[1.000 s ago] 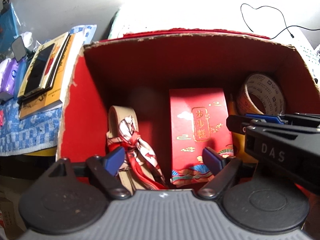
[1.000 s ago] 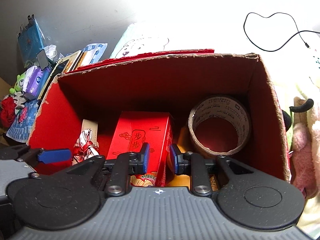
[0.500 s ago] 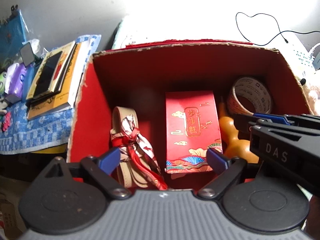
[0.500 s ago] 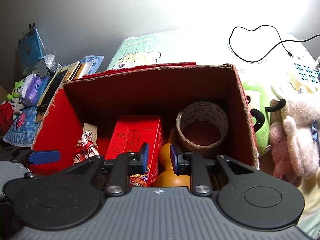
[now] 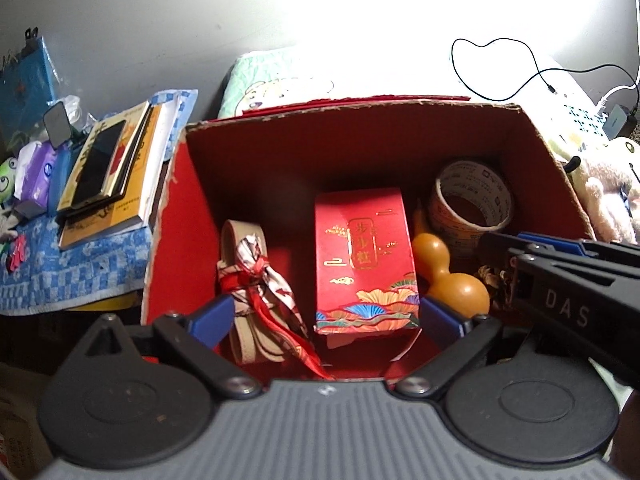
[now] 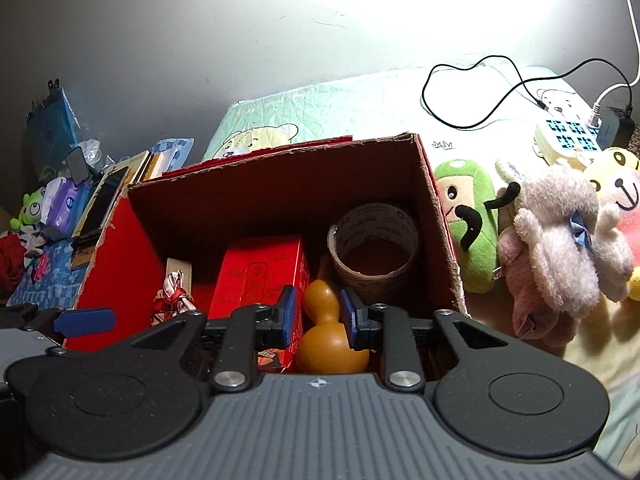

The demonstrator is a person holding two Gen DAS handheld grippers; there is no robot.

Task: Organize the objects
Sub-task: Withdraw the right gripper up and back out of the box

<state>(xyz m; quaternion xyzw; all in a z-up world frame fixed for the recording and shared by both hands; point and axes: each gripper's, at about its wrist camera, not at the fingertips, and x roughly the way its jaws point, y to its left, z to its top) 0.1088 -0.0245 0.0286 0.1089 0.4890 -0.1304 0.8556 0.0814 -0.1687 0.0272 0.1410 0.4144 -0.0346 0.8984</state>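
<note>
An open red cardboard box (image 5: 360, 110) (image 6: 280, 156) holds a beige belt tied with a red-and-white scarf (image 5: 248, 260) (image 6: 174, 296), a red gift box (image 5: 362, 256) (image 6: 260, 276), an orange gourd (image 5: 448, 280) (image 6: 328, 340) and a roll of tape (image 5: 472, 204) (image 6: 374, 240). My left gripper (image 5: 326, 316) hangs wide open over the box's near side, with nothing held. My right gripper (image 6: 318, 312) (image 5: 496, 244) is above the box's right part with its jaws opening. The gourd shows in their gap but stands lower in the box, and the pads do not press on it.
Left of the box, a stack of books with a phone on top (image 5: 108, 176) lies on a blue checked cloth (image 5: 60, 276). Plush toys (image 6: 552, 248) crowd the box's right side. Behind them sit a power strip (image 6: 568, 140) and a black cable (image 6: 480, 92) on pale bedding.
Both grippers have drawn back and up from the box, so more of its rim and surroundings show. The gourd has come into view. The left jaws have spread a little wider.
</note>
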